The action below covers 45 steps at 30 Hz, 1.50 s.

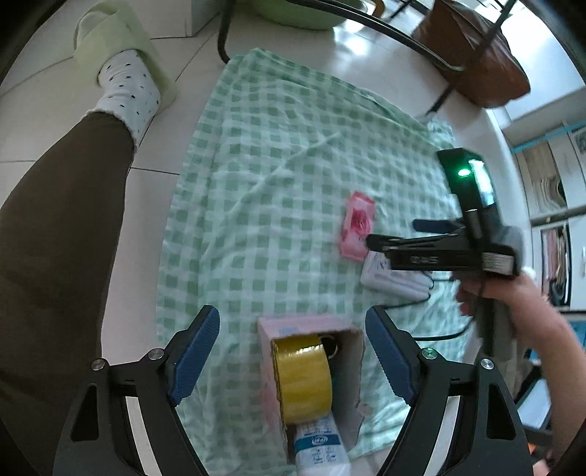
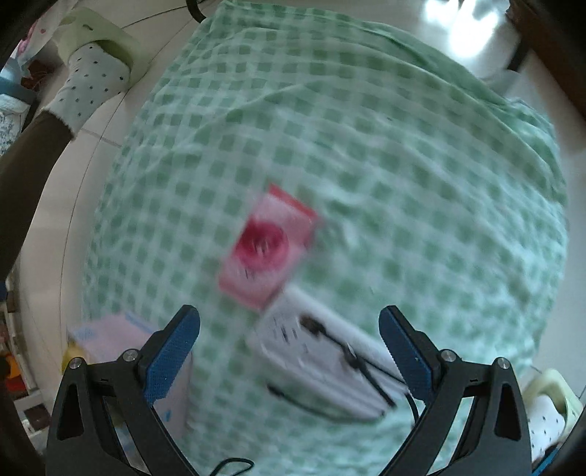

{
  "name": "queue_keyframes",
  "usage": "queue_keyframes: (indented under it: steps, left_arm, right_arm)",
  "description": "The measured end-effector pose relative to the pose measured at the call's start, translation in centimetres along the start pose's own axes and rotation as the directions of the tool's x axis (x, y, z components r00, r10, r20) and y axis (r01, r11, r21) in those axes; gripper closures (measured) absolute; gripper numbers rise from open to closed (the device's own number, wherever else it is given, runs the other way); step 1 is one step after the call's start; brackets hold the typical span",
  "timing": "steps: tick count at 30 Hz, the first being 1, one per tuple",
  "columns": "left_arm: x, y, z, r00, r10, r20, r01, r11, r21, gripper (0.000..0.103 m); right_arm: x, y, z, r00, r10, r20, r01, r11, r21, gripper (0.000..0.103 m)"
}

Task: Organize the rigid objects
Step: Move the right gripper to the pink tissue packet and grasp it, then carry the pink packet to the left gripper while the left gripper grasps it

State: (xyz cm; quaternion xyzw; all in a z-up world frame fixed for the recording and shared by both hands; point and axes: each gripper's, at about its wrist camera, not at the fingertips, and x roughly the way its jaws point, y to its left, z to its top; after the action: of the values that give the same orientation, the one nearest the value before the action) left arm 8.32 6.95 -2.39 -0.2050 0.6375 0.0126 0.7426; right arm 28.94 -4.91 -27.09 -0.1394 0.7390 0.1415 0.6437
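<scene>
A pink open box [image 1: 293,324] lies on a green checked cloth [image 1: 278,175]. It holds a yellow tape roll [image 1: 302,380] and a white tube [image 1: 320,448]. My left gripper [image 1: 293,357] is open above the box, a finger on each side. A pink rose packet [image 1: 357,225] [image 2: 269,250] and a white power strip [image 1: 395,280] [image 2: 326,369] with a black cable lie further out. My right gripper [image 2: 289,357] [image 1: 392,232] is open and empty, hovering over the power strip and packet. The right wrist view is blurred.
The cloth covers a low white table [image 1: 483,135]. A person's leg in a dotted sock [image 1: 128,91] and green slipper [image 1: 121,33] stands on the tiled floor at the left. A brown chair [image 1: 472,51] stands behind the table. A second slippered foot [image 2: 549,406] is at the right.
</scene>
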Motion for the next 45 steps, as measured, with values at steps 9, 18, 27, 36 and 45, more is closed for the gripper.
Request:
queue_keyframes:
  steps: [9, 18, 27, 36, 45]
  left_arm:
    - [-0.1, 0.6, 1.4, 0.999, -0.050, 0.019, 0.051, 0.997, -0.063, 0.022]
    - [-1.4, 0.8, 0.4, 0.994, -0.112, -0.005, 0.111, 0.990, -0.085, 0.022]
    - [-2.7, -2.5, -2.6, 0.982, -0.159, -0.101, 0.162, 0.987, 0.018, 0.022]
    - [-3.2, -4.2, -5.4, 0.950, -0.181, -0.256, 0.202, 0.978, 0.057, 0.022]
    - [-4.0, -4.6, -5.8, 0.962, -0.162, -0.220, 0.184, 0.979, 0.084, 0.022]
  right_arm:
    - [4.4, 2.1, 2.3, 0.997, -0.067, -0.045, 0.070, 0.994, 0.082, 0.050]
    - [-3.9, 3.0, -3.5, 0.983, 0.120, 0.140, -0.131, 0.989, 0.073, 0.065]
    - [-9.2, 8.4, -15.3, 0.935, 0.261, 0.239, -0.284, 0.957, 0.063, 0.065]
    - [-12.2, 11.9, -22.1, 0.860, 0.349, 0.373, -0.398, 0.916, 0.059, 0.065]
    - [-13.7, 13.1, -23.8, 0.769, 0.409, 0.491, -0.504, 0.860, 0.073, 0.065]
